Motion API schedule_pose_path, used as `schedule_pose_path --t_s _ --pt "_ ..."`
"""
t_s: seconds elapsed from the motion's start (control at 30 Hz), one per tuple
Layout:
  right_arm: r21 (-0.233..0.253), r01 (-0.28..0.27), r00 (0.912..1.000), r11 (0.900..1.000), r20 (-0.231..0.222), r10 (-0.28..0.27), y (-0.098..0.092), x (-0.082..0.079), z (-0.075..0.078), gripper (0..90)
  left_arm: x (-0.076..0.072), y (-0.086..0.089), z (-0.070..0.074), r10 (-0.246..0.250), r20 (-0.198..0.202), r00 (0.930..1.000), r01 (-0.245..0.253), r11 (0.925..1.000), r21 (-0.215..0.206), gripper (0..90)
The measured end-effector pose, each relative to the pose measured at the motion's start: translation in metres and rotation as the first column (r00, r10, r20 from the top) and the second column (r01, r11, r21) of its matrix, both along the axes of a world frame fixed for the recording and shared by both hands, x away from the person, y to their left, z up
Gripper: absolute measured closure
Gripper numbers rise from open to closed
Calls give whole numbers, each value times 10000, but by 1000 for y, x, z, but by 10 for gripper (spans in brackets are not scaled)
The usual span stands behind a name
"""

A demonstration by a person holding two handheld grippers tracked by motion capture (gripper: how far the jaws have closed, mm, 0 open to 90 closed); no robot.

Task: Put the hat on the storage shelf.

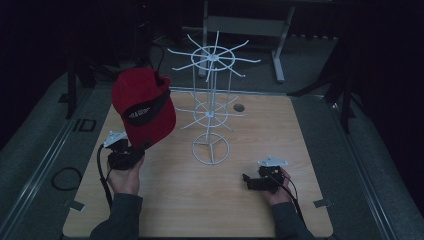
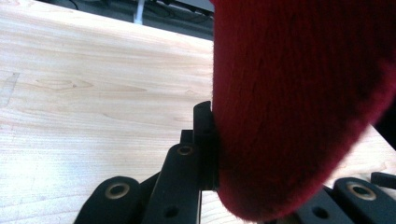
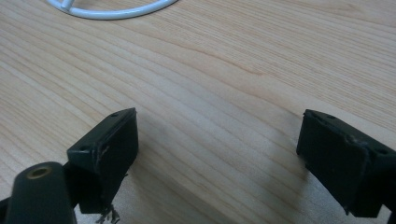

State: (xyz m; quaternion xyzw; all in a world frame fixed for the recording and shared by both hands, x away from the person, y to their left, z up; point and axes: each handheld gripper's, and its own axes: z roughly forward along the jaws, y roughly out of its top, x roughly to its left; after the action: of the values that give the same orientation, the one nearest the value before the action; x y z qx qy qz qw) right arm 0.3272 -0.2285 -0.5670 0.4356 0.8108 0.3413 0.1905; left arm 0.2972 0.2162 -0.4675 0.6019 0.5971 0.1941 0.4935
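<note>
High view: L tool (image 1: 137, 150) grips red cap (image 1: 142, 105) nr wire rack (image 1: 212, 100).

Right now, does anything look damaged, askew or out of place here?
One thing: the right gripper has frayed padding at the base of one of its fingers. The red cap and white wire rack look fine.

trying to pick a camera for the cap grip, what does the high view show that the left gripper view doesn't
High view alone: the whole red cap raised off the wooden table, its black front patch, the white wire rack to its right, and the right gripper low over the table, holding nothing. Left gripper view alone: the close contact, a black jaw pressed against the cap's fuzzy red fabric near its lower edge. Both: the cap, the left gripper and the table.
</note>
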Motion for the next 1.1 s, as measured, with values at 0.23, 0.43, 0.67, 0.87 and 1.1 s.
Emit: schedule_pose_path --t_s 0.23,0.43,0.67,0.87,1.1 --pt "7 1 10000 10000 2 -1 0 0 0 125 0 1 7 -30 107 9999 30 10000 -8 855" --pt "8 9 10000 10000 -4 -9 0 0 0 125 0 2 12 -57 186 9998 57 10000 32 855" --pt "8 10 10000 10000 -5 -10 0 0 0 125 0 2 19 -61 305 9995 58 9999 94 855" --pt "8 9 10000 10000 1 -9 0 0 0 125 -1 3 24 -62 356 9993 57 9999 160 855" --pt "7 11 10000 10000 -2 -11 0 0 0 125 -2 6 31 -43 476 9989 36 9999 152 855"
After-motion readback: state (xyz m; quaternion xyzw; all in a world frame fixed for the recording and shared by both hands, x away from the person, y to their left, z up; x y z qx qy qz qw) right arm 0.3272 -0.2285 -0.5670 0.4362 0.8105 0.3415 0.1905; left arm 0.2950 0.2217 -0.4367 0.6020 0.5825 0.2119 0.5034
